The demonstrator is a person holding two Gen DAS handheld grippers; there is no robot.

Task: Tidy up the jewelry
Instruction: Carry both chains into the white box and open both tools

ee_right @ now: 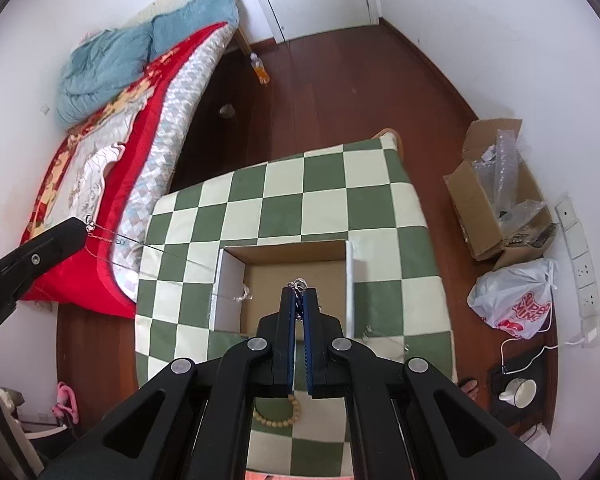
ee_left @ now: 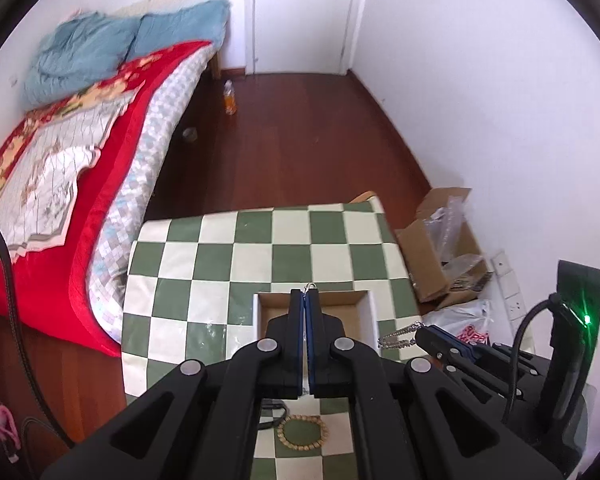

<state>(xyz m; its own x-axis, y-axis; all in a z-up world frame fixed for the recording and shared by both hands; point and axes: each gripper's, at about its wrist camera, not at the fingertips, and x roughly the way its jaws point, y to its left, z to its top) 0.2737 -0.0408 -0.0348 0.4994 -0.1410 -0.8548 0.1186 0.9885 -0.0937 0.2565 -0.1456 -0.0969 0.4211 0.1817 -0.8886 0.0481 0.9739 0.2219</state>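
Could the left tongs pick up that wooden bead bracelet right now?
Probably not yet. The left tongs are shut on a silver chain above the cardboard box, while the bead bracelet lies nearer, beneath them.

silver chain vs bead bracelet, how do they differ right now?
The silver chain is thin metal links, lifted and strung between the left gripper and right gripper. The bead bracelet is a closed ring of tan beads, lying flat on the checked cloth, ungripped. Neither is in the box.
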